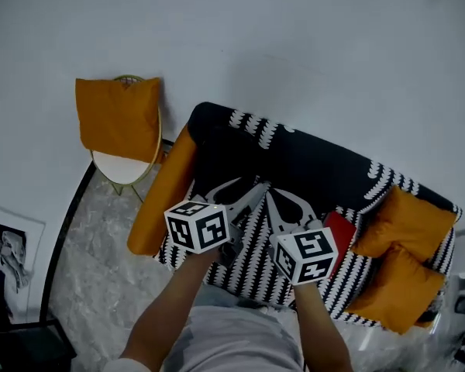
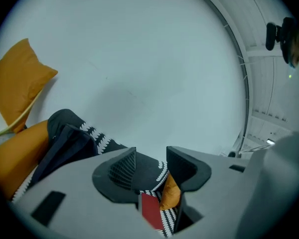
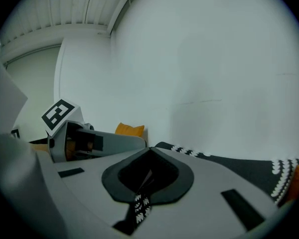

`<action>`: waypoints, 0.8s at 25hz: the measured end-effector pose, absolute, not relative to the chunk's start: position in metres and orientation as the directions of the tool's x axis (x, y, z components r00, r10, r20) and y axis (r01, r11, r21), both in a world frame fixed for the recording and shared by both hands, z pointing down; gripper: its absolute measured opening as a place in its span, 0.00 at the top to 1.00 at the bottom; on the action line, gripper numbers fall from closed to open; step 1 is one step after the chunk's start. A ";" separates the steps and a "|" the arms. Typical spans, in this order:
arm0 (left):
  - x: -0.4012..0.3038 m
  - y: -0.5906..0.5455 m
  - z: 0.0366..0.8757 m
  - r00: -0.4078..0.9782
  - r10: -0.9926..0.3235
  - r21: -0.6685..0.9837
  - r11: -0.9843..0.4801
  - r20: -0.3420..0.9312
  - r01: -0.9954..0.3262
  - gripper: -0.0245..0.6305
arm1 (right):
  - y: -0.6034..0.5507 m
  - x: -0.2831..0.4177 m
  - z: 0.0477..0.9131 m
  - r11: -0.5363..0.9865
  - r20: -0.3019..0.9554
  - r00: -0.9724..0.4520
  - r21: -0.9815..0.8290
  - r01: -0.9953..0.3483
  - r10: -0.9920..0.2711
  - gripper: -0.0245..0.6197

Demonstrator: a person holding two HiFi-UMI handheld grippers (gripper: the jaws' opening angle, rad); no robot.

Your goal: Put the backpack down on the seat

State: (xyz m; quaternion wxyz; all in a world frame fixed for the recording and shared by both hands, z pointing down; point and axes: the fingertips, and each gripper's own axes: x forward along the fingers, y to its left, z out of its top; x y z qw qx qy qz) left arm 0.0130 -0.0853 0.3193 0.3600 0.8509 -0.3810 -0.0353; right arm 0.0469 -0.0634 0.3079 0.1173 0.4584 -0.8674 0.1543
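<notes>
A sofa (image 1: 318, 161) with a black cover and white leaf print fills the middle of the head view. A dark navy folded shape (image 2: 65, 143) lies at its left end by the orange armrest (image 1: 164, 196); I cannot tell whether it is the backpack. My left gripper (image 1: 252, 194) hovers over the seat, and its jaws (image 2: 150, 159) stand apart with nothing between them. My right gripper (image 1: 277, 201) is beside it, and its jaws (image 3: 148, 157) are together with nothing visible in them. A flat red thing (image 1: 341, 240) lies on the seat to the right.
Two orange cushions (image 1: 403, 254) lie at the sofa's right end. A round chair with a white seat (image 1: 122, 167) and an orange cushion (image 1: 118, 117) stands left of the sofa, against the white wall. Grey marble floor (image 1: 93, 270) lies in front.
</notes>
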 end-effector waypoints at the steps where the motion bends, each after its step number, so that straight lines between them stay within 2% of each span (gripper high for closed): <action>1: 0.015 -0.077 0.316 0.701 -0.678 0.623 -0.456 0.220 -0.636 0.67 | -0.055 0.049 0.305 0.537 0.341 -0.556 -0.159 -0.829 -0.758 0.96; 7: 0.026 -0.032 0.303 0.647 -0.710 0.491 -0.474 0.279 -0.731 0.82 | -0.013 0.060 0.289 0.563 0.316 -0.577 -0.144 -0.814 -0.753 0.96; 12: 0.040 0.008 0.294 0.614 -0.740 0.435 -0.473 0.275 -0.766 0.91 | 0.021 0.071 0.279 0.572 0.301 -0.584 -0.137 -0.809 -0.754 0.96; 20: 0.056 0.054 0.290 0.557 -0.770 0.322 -0.466 0.313 -0.824 0.95 | 0.062 0.083 0.272 0.590 0.304 -0.592 -0.110 -0.800 -0.746 0.96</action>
